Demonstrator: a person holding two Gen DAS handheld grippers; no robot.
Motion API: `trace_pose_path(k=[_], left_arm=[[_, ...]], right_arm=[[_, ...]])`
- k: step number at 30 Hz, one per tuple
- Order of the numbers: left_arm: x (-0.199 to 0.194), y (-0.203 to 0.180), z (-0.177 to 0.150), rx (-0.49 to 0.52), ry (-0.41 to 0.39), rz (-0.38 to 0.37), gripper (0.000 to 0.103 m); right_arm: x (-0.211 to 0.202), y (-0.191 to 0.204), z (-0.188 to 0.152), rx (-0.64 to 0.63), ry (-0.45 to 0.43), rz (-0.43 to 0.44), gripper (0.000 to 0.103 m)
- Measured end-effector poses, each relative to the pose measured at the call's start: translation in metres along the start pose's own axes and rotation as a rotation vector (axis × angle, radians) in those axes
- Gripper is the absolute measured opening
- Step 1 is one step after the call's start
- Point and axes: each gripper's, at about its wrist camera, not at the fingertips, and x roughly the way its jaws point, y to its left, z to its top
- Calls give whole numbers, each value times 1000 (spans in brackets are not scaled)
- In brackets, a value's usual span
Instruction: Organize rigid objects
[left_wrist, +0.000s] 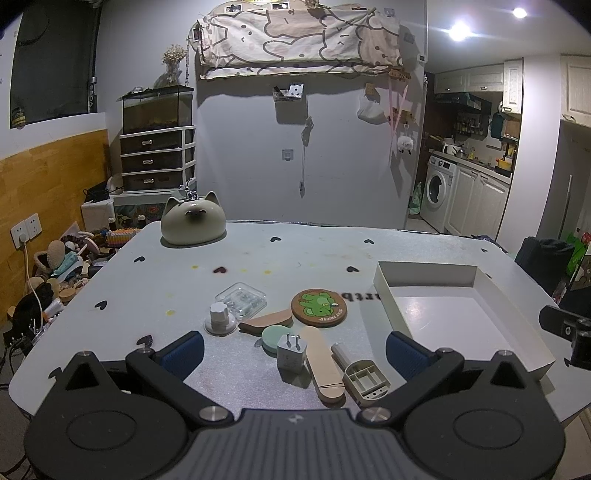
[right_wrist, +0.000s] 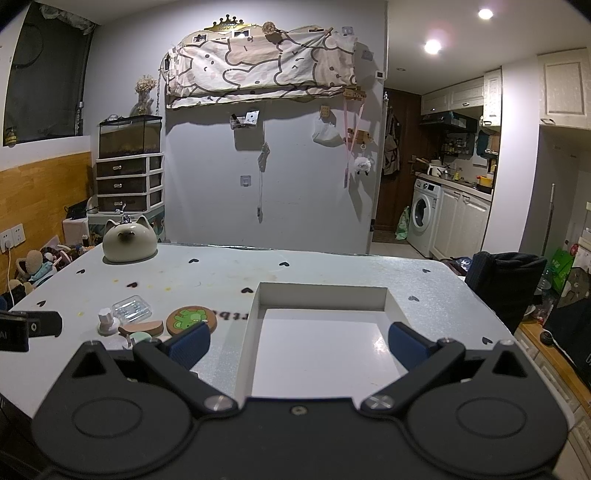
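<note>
A cluster of small rigid objects lies on the grey table: a white charger plug, a pale wooden stick, a beige plastic holder, a green disc, a brown half-round piece, a frog coaster, a clear plastic case and a white knob. My left gripper is open and empty, hovering over the cluster. An empty white tray stands to the right. My right gripper is open and empty above the tray's near left part. The coaster shows left of it.
A cat-shaped ceramic jar stands at the table's far left. A black bin is beyond the table's right edge. Clutter lies on the floor to the left. The right gripper's body shows at the left view's right edge.
</note>
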Motion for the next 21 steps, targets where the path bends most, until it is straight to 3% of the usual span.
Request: trace_pose_path(k=[21], left_arm=[[0, 0, 0, -4, 0, -1, 103]], right_arm=[[-2, -1, 1, 0, 0, -1, 103]])
